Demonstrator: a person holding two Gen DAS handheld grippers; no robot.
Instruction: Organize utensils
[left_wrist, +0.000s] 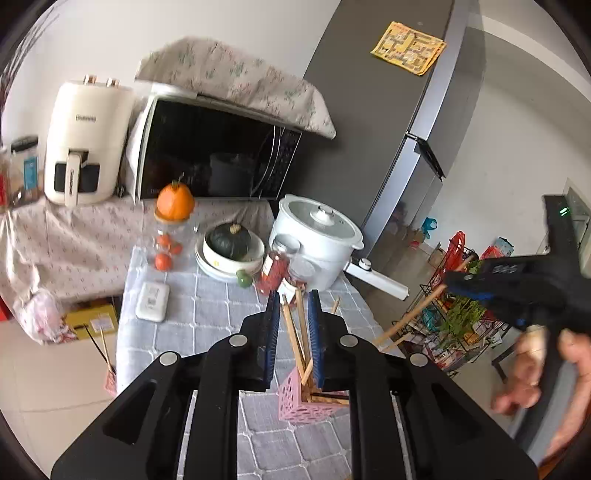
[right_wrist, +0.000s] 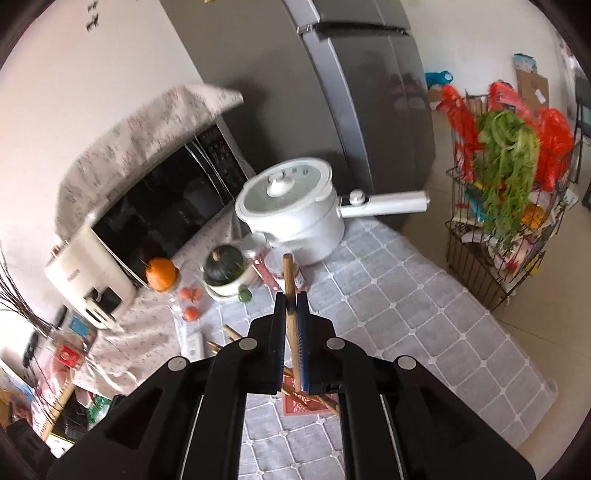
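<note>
Pink and perforated, the utensil holder (left_wrist: 301, 400) stands on the grey checked tablecloth (left_wrist: 207, 310) at about 6 o'clock from the white pot (left_wrist: 316, 236), wooden chopsticks (left_wrist: 295, 332) rising from it between the parted fingers of my left gripper (left_wrist: 293, 306), which grasps nothing. My right gripper (right_wrist: 291, 306) is clamped on a wooden utensil handle (right_wrist: 290, 291) above the holder (right_wrist: 306, 406).

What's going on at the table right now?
A person with two handheld grippers is sorting wooden utensils into a pink perforated holder on the checked tablecloth. The right gripper is shut on a wooden stick, held above the holder. The left gripper is open, its fingers on either side of the sticks already standing inside.
</note>
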